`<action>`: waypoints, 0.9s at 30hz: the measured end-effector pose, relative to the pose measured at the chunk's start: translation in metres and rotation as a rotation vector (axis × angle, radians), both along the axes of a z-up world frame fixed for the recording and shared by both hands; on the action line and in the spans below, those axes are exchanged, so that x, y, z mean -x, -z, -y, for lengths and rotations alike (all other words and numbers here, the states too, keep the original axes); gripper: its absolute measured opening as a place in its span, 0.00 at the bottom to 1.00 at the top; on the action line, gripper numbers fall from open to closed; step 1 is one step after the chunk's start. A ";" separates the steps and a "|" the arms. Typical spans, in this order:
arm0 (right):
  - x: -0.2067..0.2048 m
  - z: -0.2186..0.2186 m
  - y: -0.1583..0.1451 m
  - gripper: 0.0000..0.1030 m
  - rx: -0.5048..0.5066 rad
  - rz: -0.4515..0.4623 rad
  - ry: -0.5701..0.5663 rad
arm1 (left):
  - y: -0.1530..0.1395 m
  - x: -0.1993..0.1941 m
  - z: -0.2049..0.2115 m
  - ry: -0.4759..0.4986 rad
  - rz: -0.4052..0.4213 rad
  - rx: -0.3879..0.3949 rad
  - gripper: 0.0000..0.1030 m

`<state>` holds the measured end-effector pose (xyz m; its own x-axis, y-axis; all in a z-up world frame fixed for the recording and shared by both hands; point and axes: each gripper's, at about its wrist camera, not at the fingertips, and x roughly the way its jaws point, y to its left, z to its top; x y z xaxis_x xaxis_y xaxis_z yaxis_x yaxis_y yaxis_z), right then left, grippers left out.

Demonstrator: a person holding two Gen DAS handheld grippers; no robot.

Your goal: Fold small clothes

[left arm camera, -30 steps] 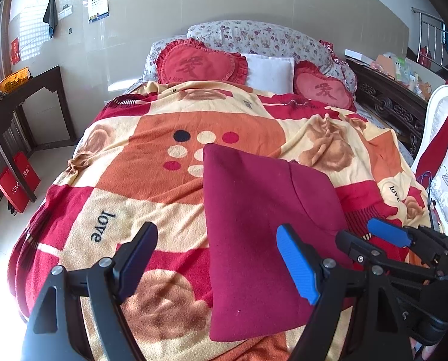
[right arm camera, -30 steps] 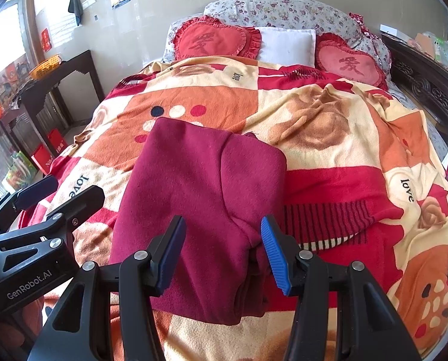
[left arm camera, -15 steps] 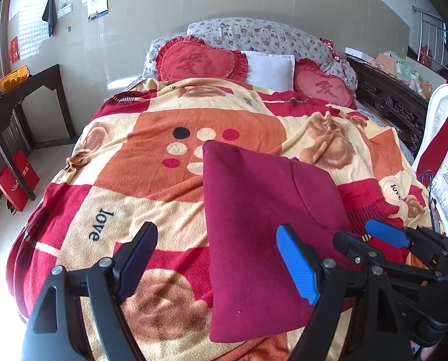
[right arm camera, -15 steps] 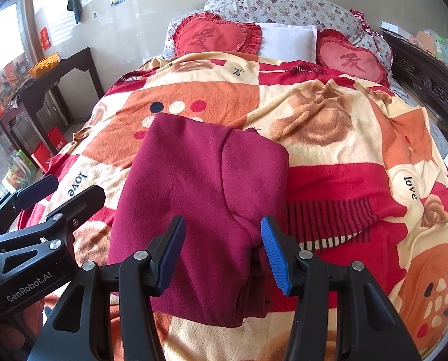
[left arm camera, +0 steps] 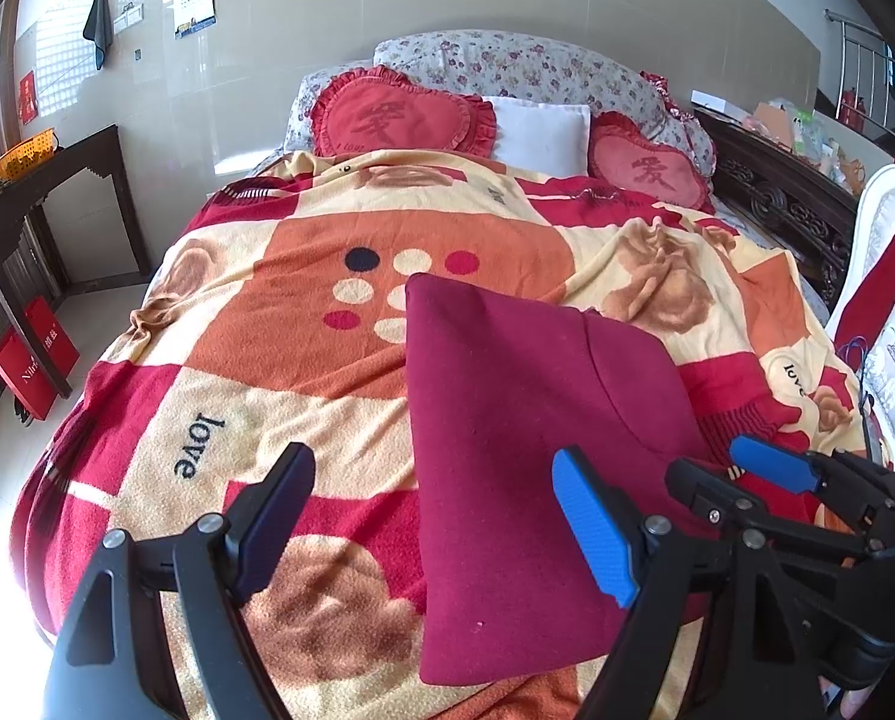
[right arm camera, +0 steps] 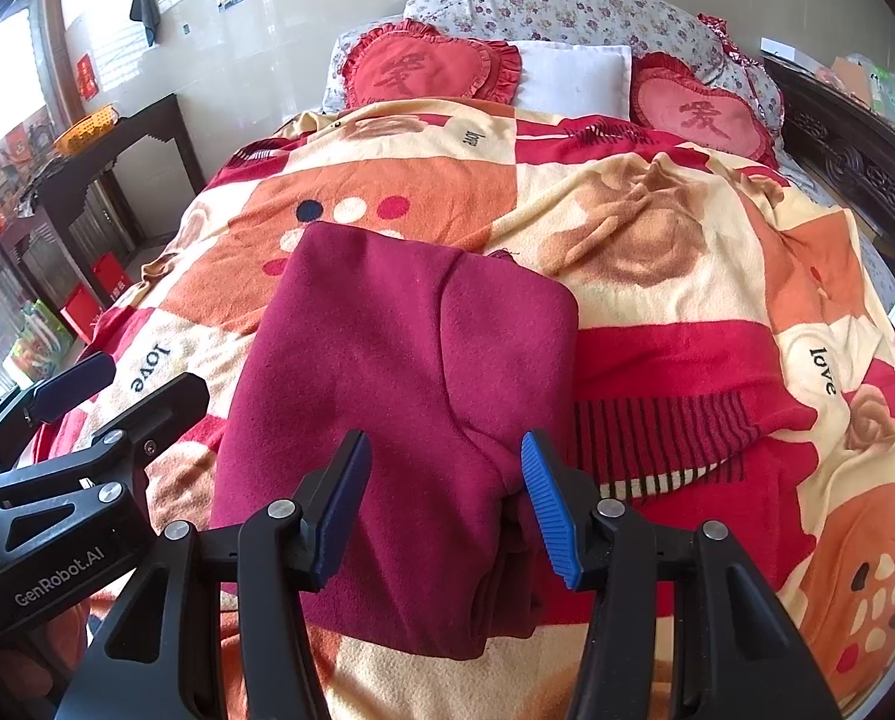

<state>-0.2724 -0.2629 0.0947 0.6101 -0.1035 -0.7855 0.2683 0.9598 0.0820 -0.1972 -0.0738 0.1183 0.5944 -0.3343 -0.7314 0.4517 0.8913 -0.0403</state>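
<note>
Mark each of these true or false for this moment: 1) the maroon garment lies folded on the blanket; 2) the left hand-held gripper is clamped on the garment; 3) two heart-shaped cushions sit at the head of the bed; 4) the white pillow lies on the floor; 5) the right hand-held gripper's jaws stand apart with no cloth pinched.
1) True. The maroon garment lies folded on the patterned blanket.
2) False. The left hand-held gripper is open above the bed, gripping nothing.
3) True. One heart cushion and another heart cushion lean there.
4) False. The white pillow is on the bed between the cushions.
5) True. The right hand-held gripper is open over the garment's near edge.
</note>
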 end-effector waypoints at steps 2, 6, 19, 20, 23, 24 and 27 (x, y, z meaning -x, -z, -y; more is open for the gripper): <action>-0.001 0.000 0.002 0.34 -0.002 -0.003 0.000 | 0.001 0.000 0.000 -0.001 -0.003 0.000 0.82; -0.002 0.000 0.005 0.34 -0.006 -0.006 0.003 | 0.003 -0.001 0.000 -0.001 -0.005 0.000 0.82; -0.006 -0.003 0.006 0.34 -0.011 -0.015 0.010 | 0.004 -0.002 0.000 -0.003 -0.006 -0.003 0.82; -0.006 -0.003 0.007 0.34 -0.011 -0.016 0.010 | 0.005 -0.002 0.000 -0.003 -0.006 -0.003 0.82; -0.006 -0.004 0.007 0.34 -0.013 -0.017 0.012 | 0.005 -0.002 0.000 -0.002 -0.006 -0.004 0.82; -0.006 -0.004 0.007 0.34 -0.013 -0.017 0.012 | 0.005 -0.002 0.000 -0.002 -0.006 -0.005 0.82; -0.006 -0.004 0.008 0.34 -0.014 -0.018 0.012 | 0.004 -0.002 0.000 -0.001 -0.005 -0.006 0.82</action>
